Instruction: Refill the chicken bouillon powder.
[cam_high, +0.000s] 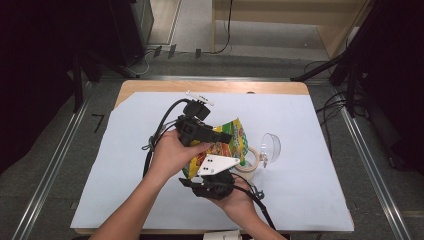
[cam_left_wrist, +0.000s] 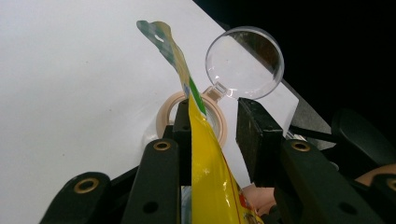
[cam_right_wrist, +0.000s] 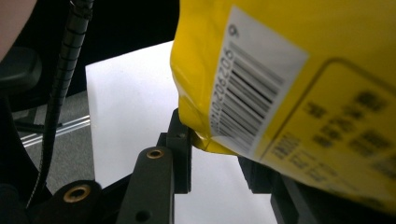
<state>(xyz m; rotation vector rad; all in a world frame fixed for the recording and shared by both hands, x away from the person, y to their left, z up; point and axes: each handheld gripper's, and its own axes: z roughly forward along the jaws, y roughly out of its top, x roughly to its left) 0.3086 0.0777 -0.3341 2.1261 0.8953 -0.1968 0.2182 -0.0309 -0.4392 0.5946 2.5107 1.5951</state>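
Yellow crinkly foil snack pouch (cam_high: 231, 142), printed in green and red, held up at centre frame of the high view above the pale-blue-covered worktop (cam_high: 300, 180), between two black two-jaw tools. Left gripper (cam_high: 223, 137) reaching in from the left of the pouch, jaws well apart: in the left gripper view, pouch (cam_left_wrist: 212, 177) seen edge-on, lying against the left jaw with a clear gap to the right jaw, so touching on one side but not clamped. Right gripper (cam_high: 220, 172), topped by a grey three-cornered plate, coming up from the lower centre under the pouch; in the right gripper view, lower corner of the pouch (cam_right_wrist: 289, 84) with its white barcode label (cam_right_wrist: 252, 93) sitting between the jaws, against the left jaw, right jaw mostly hidden behind the bag; cannot tell whether pinched. Beige roll of tape (cam_high: 252, 161) lying flat on the worktop just right of the pouch, and a clear round plastic lid (cam_high: 270, 146) just beside the roll, towards the right.
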